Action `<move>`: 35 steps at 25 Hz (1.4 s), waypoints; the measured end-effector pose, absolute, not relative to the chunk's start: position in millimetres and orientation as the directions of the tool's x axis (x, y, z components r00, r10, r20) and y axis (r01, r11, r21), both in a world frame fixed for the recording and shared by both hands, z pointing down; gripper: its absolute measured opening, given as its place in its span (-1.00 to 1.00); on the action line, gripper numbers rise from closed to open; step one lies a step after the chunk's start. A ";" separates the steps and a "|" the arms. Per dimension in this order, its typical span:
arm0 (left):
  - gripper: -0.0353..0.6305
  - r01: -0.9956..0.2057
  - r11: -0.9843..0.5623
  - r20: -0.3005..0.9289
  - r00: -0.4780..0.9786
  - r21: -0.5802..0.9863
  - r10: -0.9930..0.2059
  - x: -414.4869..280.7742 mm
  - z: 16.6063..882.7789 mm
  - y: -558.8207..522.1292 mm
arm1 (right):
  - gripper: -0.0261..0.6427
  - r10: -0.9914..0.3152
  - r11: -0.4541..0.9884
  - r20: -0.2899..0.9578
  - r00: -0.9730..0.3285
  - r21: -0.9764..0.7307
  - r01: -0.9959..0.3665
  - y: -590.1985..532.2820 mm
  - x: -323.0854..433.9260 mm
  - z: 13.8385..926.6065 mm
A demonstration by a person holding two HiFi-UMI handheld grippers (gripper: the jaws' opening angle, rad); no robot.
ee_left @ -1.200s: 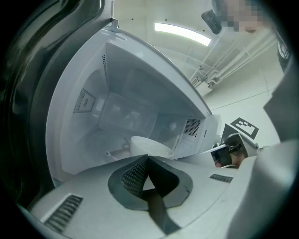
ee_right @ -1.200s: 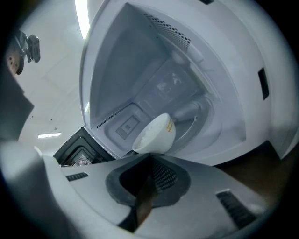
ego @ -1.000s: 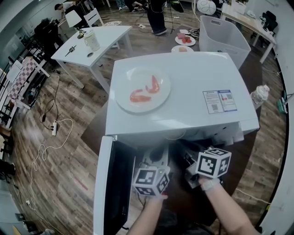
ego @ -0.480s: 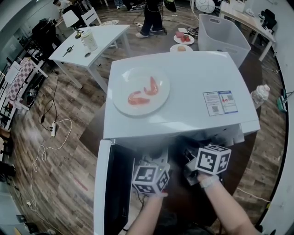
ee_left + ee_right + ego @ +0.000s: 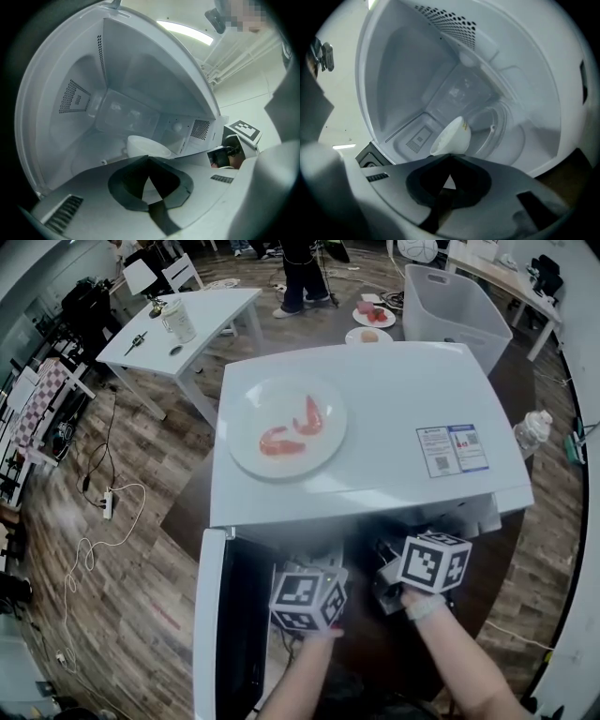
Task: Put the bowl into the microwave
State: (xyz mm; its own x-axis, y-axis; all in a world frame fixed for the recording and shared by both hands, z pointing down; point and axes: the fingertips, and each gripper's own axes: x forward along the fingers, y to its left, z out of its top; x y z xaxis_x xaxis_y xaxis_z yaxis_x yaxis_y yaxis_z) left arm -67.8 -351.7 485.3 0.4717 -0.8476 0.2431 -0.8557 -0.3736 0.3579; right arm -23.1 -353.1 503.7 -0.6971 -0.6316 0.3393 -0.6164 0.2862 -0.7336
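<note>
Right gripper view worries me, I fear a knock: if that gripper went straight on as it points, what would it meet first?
The white bowl inside the microwave: it sits dead ahead, just beyond the shut jaw tips of the right gripper. Whether they touch it I cannot tell; depth is unclear.

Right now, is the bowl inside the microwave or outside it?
Inside. Both gripper views show the white bowl within the cavity of the microwave, past its open door.
</note>
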 end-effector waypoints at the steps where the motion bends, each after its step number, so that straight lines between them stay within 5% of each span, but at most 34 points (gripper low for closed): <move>1: -0.88 -0.855 -0.374 0.244 0.473 0.358 -0.847 -67.2 485.5 -352.5 | -0.91 -0.635 0.281 0.341 -0.693 -0.734 -0.618 -354.0 -22.1 504.5; 35: -0.88 -0.857 -0.432 0.217 0.496 0.283 -0.841 -51.2 485.9 -356.4 | -0.91 -0.799 0.332 0.337 -0.498 -0.444 -0.832 -367.7 -20.6 502.1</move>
